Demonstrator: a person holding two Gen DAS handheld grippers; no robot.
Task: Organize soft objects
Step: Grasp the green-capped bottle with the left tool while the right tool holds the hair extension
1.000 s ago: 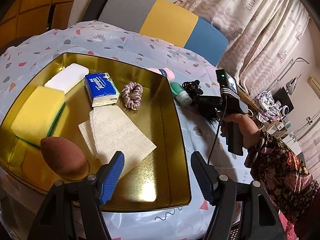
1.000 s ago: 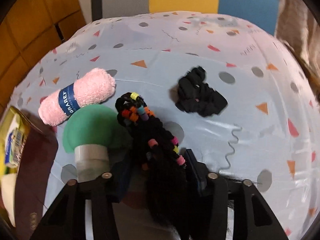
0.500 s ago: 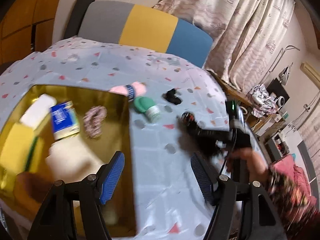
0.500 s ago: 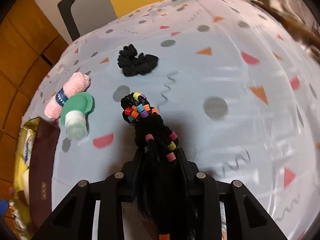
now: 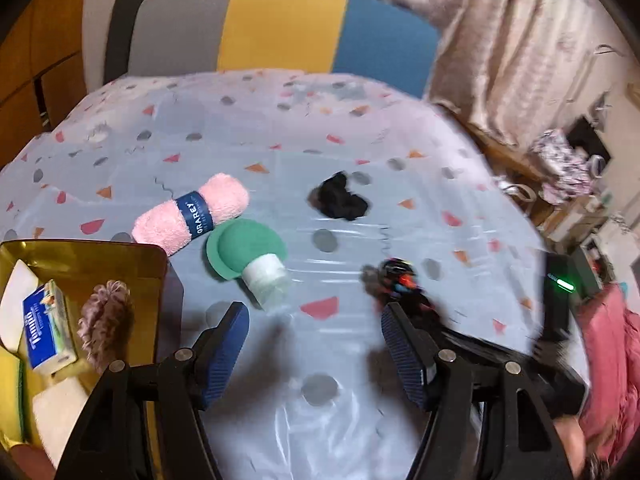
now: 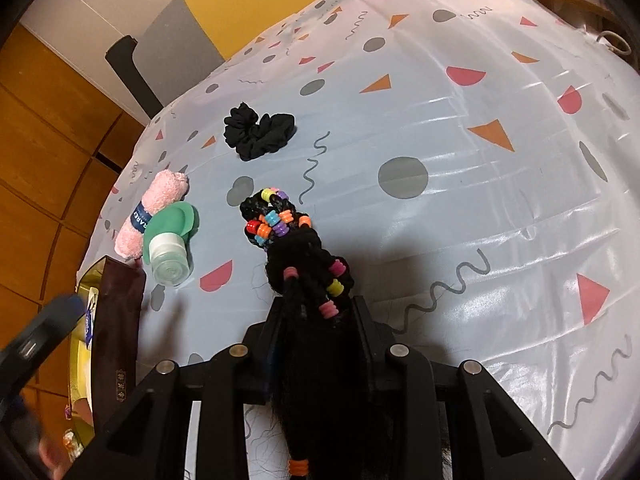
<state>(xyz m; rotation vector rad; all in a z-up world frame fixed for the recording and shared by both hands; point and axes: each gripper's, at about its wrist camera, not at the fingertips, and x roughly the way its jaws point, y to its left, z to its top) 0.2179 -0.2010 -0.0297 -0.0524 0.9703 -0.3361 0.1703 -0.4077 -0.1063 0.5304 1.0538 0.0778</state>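
A black braided hairpiece with coloured beads (image 6: 296, 248) lies on the patterned tablecloth, and my right gripper (image 6: 316, 308) is shut on its lower part. Its beaded end (image 5: 396, 276) shows blurred in the left wrist view, just beyond my right-hand finger. My left gripper (image 5: 316, 332) hangs open over bare cloth with nothing between its fingers. Ahead of it lie a green squeeze bottle (image 5: 248, 256), a rolled pink towel (image 5: 192, 214) and a black scrunchie (image 5: 340, 202). The gold tray (image 5: 100, 256) is at the left.
In the tray lie a blue tissue pack (image 5: 46, 332), a pink scrunchie (image 5: 106, 322) and a white sponge (image 5: 16, 304). A grey, yellow and blue chair back (image 5: 280, 28) stands behind the table, with a curtain (image 5: 500, 40) at the right. The tray's dark corner (image 6: 116, 320) rises left of the right gripper.
My left gripper has swung right, from over the tray to over the tablecloth. The right gripper has closed tighter on the braid, rolled, and drawn it away from the green bottle.
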